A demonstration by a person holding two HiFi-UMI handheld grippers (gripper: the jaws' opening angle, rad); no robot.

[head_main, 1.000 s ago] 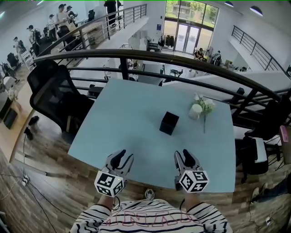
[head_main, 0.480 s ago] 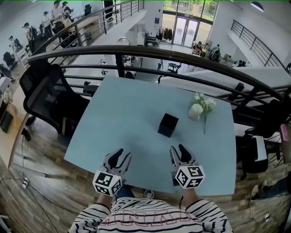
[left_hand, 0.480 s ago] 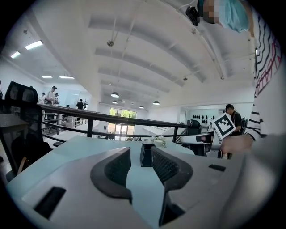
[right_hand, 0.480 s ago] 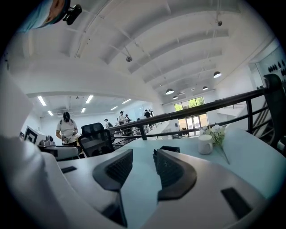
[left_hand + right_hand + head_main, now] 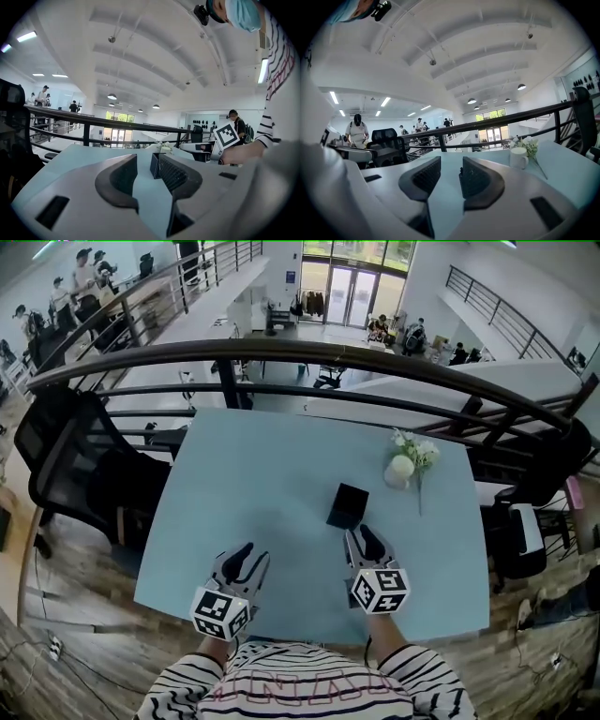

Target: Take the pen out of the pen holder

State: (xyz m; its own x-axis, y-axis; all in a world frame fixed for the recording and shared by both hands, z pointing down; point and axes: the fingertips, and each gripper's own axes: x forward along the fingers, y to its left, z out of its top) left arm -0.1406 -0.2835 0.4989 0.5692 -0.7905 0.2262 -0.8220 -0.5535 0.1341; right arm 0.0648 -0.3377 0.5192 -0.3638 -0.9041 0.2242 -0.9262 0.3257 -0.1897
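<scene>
Black pen holder [image 5: 348,505] stands on the table [image 5: 262,465]; I've brought both grippers closer, so my right gripper [image 5: 366,542] is just short of it, its empty jaws just narrowed yet parted; left gripper [image 5: 239,559] gapes empty.

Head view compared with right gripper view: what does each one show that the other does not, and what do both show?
Only the head view: the left tongs and the person's striped shirt. Only the right gripper view: the head camera and the ribbed pads. Both: the table, the white cup with flowers, the black pen holder, and the right tongs, whose jaws have just been closing but stand apart, nothing between them.
</scene>
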